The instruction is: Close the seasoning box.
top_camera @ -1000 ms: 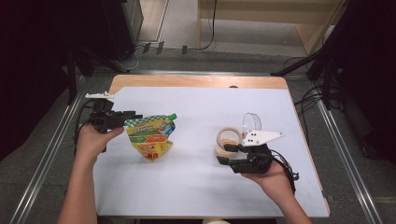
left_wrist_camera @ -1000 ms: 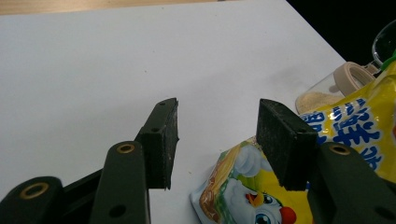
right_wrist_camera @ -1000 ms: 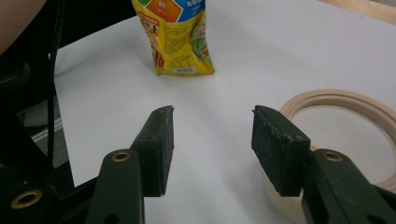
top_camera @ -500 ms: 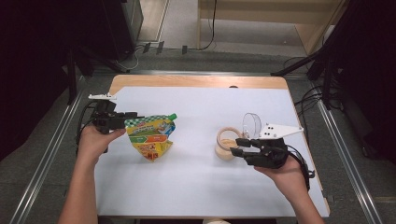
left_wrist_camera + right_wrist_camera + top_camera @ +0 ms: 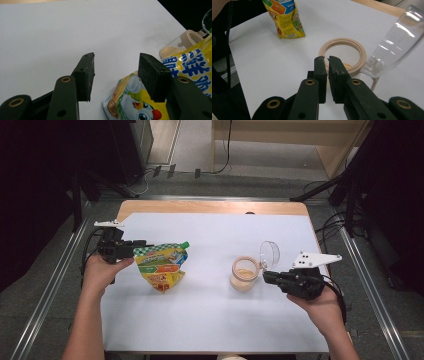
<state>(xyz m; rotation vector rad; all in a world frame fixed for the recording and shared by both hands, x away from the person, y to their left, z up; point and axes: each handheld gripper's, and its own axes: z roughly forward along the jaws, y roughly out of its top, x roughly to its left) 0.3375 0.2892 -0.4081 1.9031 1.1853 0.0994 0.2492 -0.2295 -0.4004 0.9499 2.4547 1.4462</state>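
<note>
A yellow snack pouch (image 5: 160, 265) lies at the left of the white table sheet (image 5: 210, 320). My left gripper (image 5: 141, 245) stands open at its left corner. In the left gripper view (image 5: 116, 65) the pouch (image 5: 190, 67) lies by the right jaw, not pinched. A glass jar (image 5: 244, 272) with a beige rim (image 5: 342, 40) holds pale powder, and its clear lid (image 5: 270, 252) is swung up. My right gripper (image 5: 266, 276) sits just right of the jar. Its jaws have just been closing and now stand shut (image 5: 328, 58) with nothing between them.
The table's wooden back edge (image 5: 215, 207) runs along the far side. Metal rails (image 5: 55, 285) flank both sides, with cables (image 5: 330, 227) at the back right. The jar (image 5: 180, 45) and pouch (image 5: 287, 20) stand well apart.
My right gripper has drawn back to the right, away from the jar, and its jaws have closed. The left gripper, pouch and jar have stayed put.
</note>
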